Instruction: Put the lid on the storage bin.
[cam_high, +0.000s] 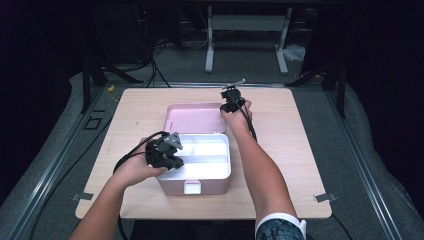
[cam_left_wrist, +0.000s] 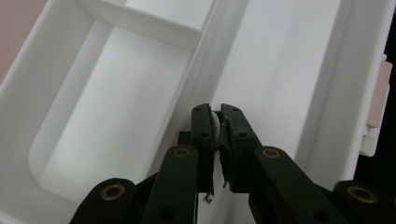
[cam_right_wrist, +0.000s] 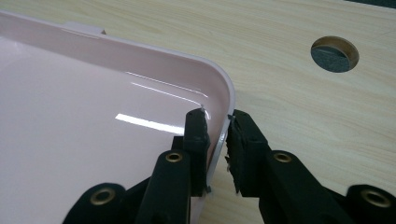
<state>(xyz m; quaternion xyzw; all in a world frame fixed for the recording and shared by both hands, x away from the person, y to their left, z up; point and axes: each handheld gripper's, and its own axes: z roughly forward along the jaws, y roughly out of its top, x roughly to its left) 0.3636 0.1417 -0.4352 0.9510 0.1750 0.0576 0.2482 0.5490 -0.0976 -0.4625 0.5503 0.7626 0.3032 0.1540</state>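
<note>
High view: a pink box (cam_high: 192, 182) sits mid-table (cam_high: 300, 165), its lid (cam_high: 195, 119) thrown back away from the person. The right gripper (cam_right_wrist: 215, 122) pinches the lid's near-right rim, one jaw inside, one outside. The left gripper (cam_left_wrist: 217, 112) is closed narrowly on the white tray's (cam_left_wrist: 107, 116) dividing wall.
</note>
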